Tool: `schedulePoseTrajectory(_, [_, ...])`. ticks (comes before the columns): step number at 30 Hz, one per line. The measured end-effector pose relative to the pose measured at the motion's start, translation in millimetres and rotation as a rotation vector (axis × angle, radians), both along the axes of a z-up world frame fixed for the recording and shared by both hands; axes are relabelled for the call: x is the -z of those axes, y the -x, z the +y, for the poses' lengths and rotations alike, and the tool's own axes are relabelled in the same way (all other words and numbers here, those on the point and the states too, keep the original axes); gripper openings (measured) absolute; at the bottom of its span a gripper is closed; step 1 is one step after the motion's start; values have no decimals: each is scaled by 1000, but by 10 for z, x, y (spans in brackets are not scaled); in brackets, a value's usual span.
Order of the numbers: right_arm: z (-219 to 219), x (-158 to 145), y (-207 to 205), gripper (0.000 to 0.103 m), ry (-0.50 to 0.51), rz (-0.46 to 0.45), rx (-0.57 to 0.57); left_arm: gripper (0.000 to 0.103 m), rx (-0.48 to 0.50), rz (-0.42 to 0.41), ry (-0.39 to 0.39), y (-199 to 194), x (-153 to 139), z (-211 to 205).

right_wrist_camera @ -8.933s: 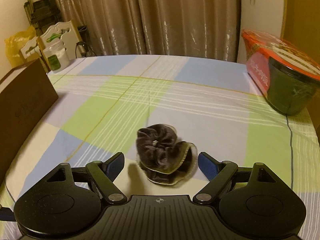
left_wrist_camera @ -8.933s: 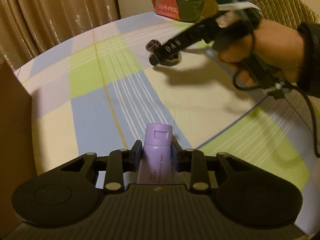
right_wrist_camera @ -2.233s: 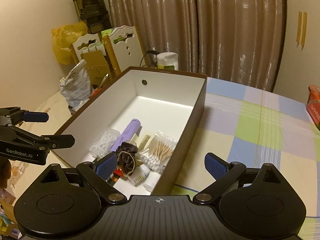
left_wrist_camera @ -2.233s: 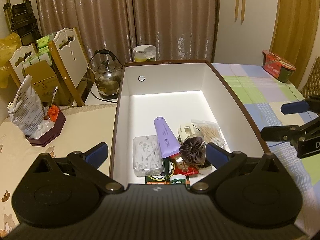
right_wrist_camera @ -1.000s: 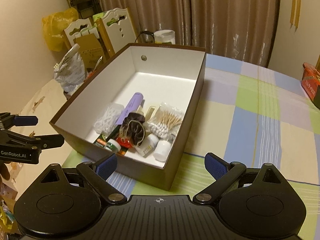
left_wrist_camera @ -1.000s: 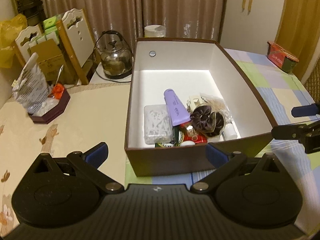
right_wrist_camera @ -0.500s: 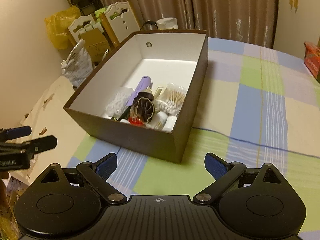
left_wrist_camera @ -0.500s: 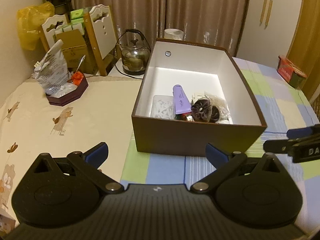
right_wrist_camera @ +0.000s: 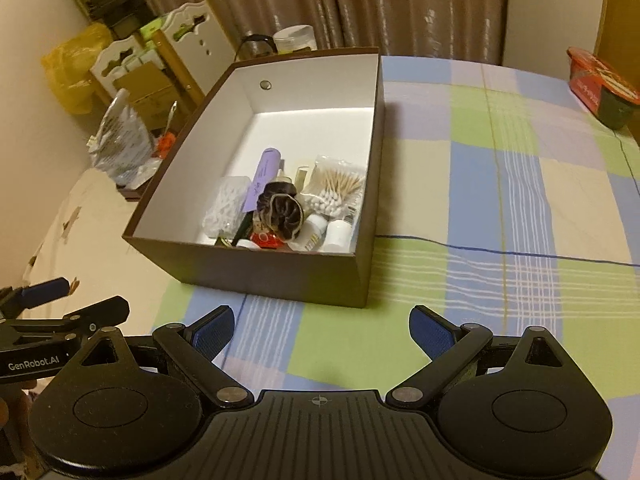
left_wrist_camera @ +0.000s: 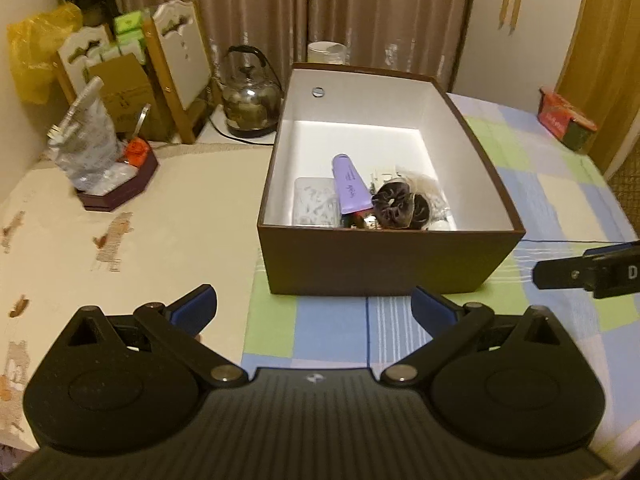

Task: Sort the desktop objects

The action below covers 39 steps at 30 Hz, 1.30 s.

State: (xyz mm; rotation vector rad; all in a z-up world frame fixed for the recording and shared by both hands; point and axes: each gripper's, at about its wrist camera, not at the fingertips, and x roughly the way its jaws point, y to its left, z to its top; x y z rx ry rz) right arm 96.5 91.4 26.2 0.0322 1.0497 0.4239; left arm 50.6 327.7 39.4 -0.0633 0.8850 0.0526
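- The left gripper (left_wrist_camera: 314,312) is nearest. Its 2 blue fingers are wide apart and hold nothing. It hangs over the near edge of the table.
- The right gripper (right_wrist_camera: 320,332) is the same: spread wide, nothing in it, low over the checked cloth (right_wrist_camera: 500,200).
- About 9 seconds ago the left gripper held the purple tube and the right one was around the dark hair tie out on the cloth. Now both grippers are bare.
- In the last 2 seconds both grippers have pulled back from right over the box, so the whole box shows now.
- The brown box (left_wrist_camera: 384,264) stands just past the grippers, on the left part of the cloth.
- In its near end lie the purple tube (left_wrist_camera: 350,184), the dark hair tie (left_wrist_camera: 400,206), a bag of cotton swabs (right_wrist_camera: 334,192), a clear case (left_wrist_camera: 314,202) and some small bottles (right_wrist_camera: 326,236). The far end of the box is bare white.
- I think the sorting looks about done: the small things are in the box, and the cloth I can see holds only a red food bowl (right_wrist_camera: 604,88) at the far right.
- To the left is a cream cloth (left_wrist_camera: 140,220) with a small tray (left_wrist_camera: 120,188) on it.
- Far back are a kettle (left_wrist_camera: 250,100), white chairs (left_wrist_camera: 180,64), a yellow bag (left_wrist_camera: 34,56) and brown curtains (left_wrist_camera: 320,8).
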Motion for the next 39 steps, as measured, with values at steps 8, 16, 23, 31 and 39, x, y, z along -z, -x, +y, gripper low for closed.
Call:
schedulePoseTrajectory(8, [334, -130, -20, 97, 79, 11, 28, 102, 97, 38, -15, -208, -100, 169])
schedulePoseTrajectory(16, [538, -101, -136, 97, 132, 45, -33, 102, 69, 55, 1, -314, -124, 196])
schedulePoseTrajectory(23, [544, -122, -280, 97, 132, 48, -60, 102, 14, 71, -14, -421, -161, 191])
schedulePoseTrajectory(31, [555, -92, -335, 97, 116, 68, -59, 102, -2, 76, -29, -455, -216, 142])
schedulePoseTrajectory(39, [572, -40, -299, 97, 129, 86, -70, 102, 6, 86, -29, -429, -191, 91])
